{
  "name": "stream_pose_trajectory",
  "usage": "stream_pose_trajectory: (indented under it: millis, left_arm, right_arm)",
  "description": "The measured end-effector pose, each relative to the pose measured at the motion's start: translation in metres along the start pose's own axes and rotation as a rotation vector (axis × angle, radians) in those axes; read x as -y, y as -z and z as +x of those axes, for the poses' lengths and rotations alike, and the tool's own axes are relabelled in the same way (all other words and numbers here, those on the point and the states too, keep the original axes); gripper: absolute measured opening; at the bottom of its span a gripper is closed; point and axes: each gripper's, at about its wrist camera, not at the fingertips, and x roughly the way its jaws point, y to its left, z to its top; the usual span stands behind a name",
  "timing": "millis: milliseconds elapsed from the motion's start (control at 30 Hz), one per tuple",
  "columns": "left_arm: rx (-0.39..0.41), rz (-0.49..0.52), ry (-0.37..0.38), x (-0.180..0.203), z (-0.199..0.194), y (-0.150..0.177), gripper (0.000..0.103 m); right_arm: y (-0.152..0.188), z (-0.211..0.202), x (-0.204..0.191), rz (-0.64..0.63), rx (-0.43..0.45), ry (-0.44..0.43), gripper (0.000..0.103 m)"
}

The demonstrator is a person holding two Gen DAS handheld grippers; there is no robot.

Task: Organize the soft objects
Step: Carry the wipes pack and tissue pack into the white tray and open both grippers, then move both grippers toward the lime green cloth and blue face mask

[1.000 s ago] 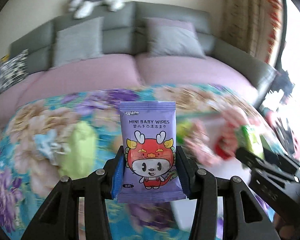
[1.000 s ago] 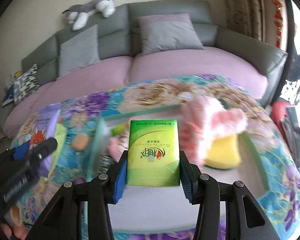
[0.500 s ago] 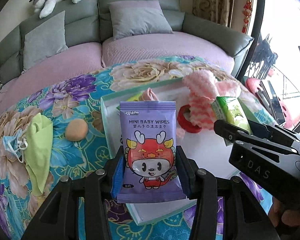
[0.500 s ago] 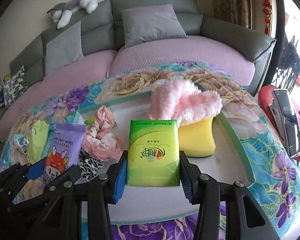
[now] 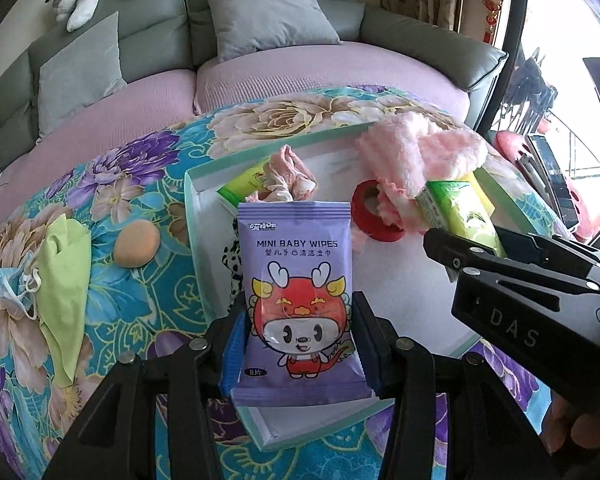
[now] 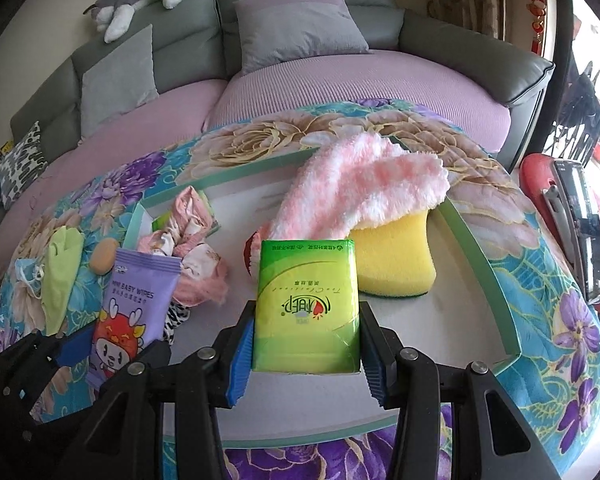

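The left gripper [image 5: 298, 340] clamps an upright purple packet of mini baby wipes [image 5: 296, 300] above the near-left corner of the shallow white tray with a green rim [image 6: 480, 264]. The right gripper [image 6: 306, 354] clamps a green tissue pack [image 6: 306, 304] over the tray's middle, just before the yellow sponge [image 6: 396, 260] and fluffy pink sock [image 6: 360, 188].

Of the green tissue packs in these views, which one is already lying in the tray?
The green pack at the tray's far left corner, partly under the crumpled pink cloth. The other green tissue pack is clamped in the right gripper.
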Motion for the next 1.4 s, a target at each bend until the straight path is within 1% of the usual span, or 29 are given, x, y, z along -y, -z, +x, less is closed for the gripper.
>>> stream_pose_trajectory:
  millis: [100,167,233,333,400,500,633,867,900,1000,1100,1133,1167,1200,1233,1300,1367,1400]
  left_arm:
    - [-0.009,-0.002,0.003,-0.001,0.001,0.0,0.052]
    - [-0.011,-0.003,0.005,-0.001,0.001,0.0,0.055]
    - [-0.013,-0.007,0.01,-0.002,0.001,-0.001,0.057]
    - [-0.007,-0.013,0.013,-0.003,-0.002,-0.002,0.067]
    - [0.014,-0.022,0.027,-0.005,-0.01,-0.004,0.067]
    - [0.033,-0.031,0.042,-0.008,-0.017,-0.006,0.068]
    - [0.05,-0.045,0.024,-0.016,-0.024,-0.008,0.068]
    - [0.092,-0.116,-0.014,-0.045,-0.037,-0.012,0.068]
    - [0.097,-0.134,-0.023,-0.052,-0.038,-0.013,0.068]
    - [0.106,-0.203,-0.082,-0.079,-0.039,-0.013,0.068]
    - [0.1,-0.302,-0.175,-0.116,-0.039,-0.008,0.068]
    - [0.097,-0.326,-0.194,-0.124,-0.039,-0.007,0.07]
    - [0.094,-0.363,-0.219,-0.138,-0.039,-0.004,0.079]
    - [0.094,-0.387,-0.232,-0.147,-0.039,-0.002,0.085]
    - [0.098,-0.417,-0.248,-0.157,-0.041,0.001,0.088]
    - [0.104,-0.461,-0.274,-0.173,-0.044,0.007,0.088]
    - [0.102,-0.501,-0.296,-0.189,-0.045,0.012,0.088]
    - [0.1,-0.515,-0.301,-0.193,-0.045,0.014,0.088]
  right_arm:
    - [-0.001,0.002,0.0,0.002,-0.013,0.012,0.051]
    - [-0.001,0.001,-0.001,0.002,-0.015,0.02,0.051]
    - [-0.002,0.0,-0.001,-0.001,-0.012,0.017,0.056]
    - [-0.003,-0.002,-0.002,0.001,-0.008,0.027,0.058]
    - [-0.004,-0.006,0.0,0.009,0.001,0.019,0.059]
    - [-0.007,-0.017,0.001,0.026,0.038,0.003,0.062]
    - [-0.01,-0.028,0.003,0.049,0.085,-0.009,0.068]
    - [-0.014,-0.035,0.008,0.083,0.118,-0.001,0.068]
    - [-0.014,-0.035,0.009,0.086,0.118,-0.003,0.068]
    - [-0.014,-0.034,0.008,0.084,0.114,-0.007,0.068]
    - [-0.014,-0.031,0.003,0.066,0.109,-0.015,0.068]
    - [-0.014,-0.031,0.001,0.061,0.109,-0.018,0.068]
    - [-0.014,-0.03,-0.002,0.057,0.11,-0.022,0.068]
    - [-0.015,-0.03,-0.005,0.05,0.111,-0.027,0.068]
    - [-0.015,-0.029,-0.007,0.047,0.113,-0.031,0.068]
    - [-0.016,-0.028,-0.014,0.042,0.117,-0.038,0.069]
    - [-0.017,-0.027,-0.022,0.029,0.118,-0.045,0.074]
    - [-0.017,-0.026,-0.028,0.017,0.118,-0.05,0.078]
